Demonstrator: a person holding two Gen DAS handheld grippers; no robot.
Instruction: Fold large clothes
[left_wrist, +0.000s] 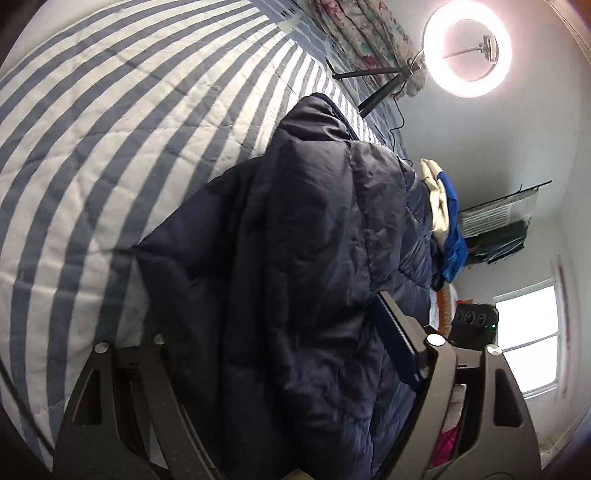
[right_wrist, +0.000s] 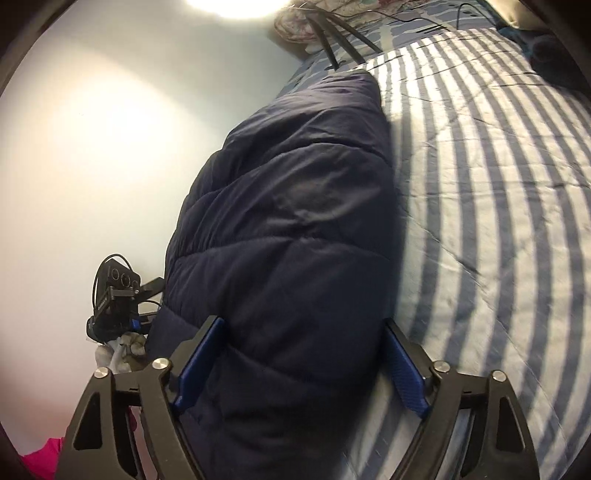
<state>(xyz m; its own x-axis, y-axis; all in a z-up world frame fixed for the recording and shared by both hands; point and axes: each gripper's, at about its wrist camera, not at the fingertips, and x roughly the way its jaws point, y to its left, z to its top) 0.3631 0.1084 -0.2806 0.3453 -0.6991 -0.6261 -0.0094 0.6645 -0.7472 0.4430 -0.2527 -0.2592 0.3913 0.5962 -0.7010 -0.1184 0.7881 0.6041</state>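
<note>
Bed, covered by a blue-and-white striped quilt (left_wrist: 110, 155). Ring light (left_wrist: 467, 48), lit, on a black tripod (left_wrist: 369, 86) at the far end. Floral curtain (left_wrist: 362, 33) beside it. Pale walls (right_wrist: 92, 147). Bright window (left_wrist: 532, 339) at right. Dark clothes on a hanging rack (left_wrist: 506, 225) against the wall.

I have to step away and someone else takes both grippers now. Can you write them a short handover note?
Left gripper: jaws spread around a thick bunch of the navy puffer jacket; grip not certain.
Right gripper: jaws likewise wide around the jacket, a blue pad on each side.
Jacket is bunched lengthwise on the striped bedspread, lifted toward both grippers.
Done: gathered into a long fold.
Left: lay it flat, fold again, tidy.
</note>
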